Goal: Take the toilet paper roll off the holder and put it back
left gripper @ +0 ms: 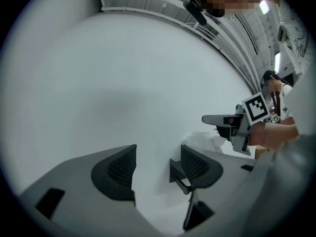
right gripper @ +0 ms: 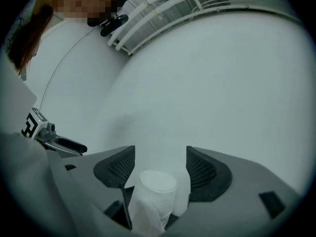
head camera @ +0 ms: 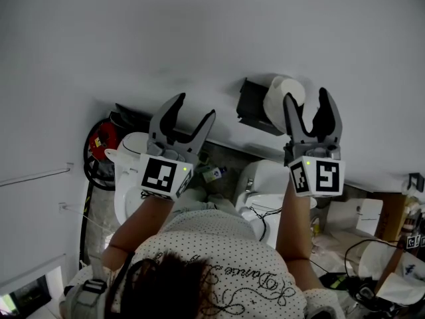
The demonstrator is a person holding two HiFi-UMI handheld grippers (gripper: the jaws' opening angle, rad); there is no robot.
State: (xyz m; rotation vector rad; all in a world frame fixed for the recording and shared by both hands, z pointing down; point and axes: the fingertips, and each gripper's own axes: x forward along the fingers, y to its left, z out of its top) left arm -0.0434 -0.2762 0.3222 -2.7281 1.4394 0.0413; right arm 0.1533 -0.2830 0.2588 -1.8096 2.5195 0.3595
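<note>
The white toilet paper roll (head camera: pixel 280 97) hangs on a black wall holder (head camera: pixel 251 105). My right gripper (head camera: pixel 307 97) is raised to it, jaws open, its left finger overlapping the roll's right side. In the right gripper view the roll (right gripper: pixel 156 195) stands low between the open pads of the right gripper (right gripper: pixel 160 157), with a gap on its right side. My left gripper (head camera: pixel 195 108) is open and empty, off to the left of the holder. The left gripper view shows the left gripper (left gripper: pixel 158 157) facing the wall, the holder's bracket (left gripper: pixel 178 176) beside its right pad, loose paper (left gripper: pixel 207 139) and the right gripper (left gripper: pixel 232 125) beyond.
A plain white wall (head camera: pixel 199 38) fills most of each view. Below are two white toilets (head camera: pixel 265 185) (head camera: pixel 126 171), a red-and-black object (head camera: pixel 99 143) at the left, and boxes and cables (head camera: pixel 372 244) at the lower right.
</note>
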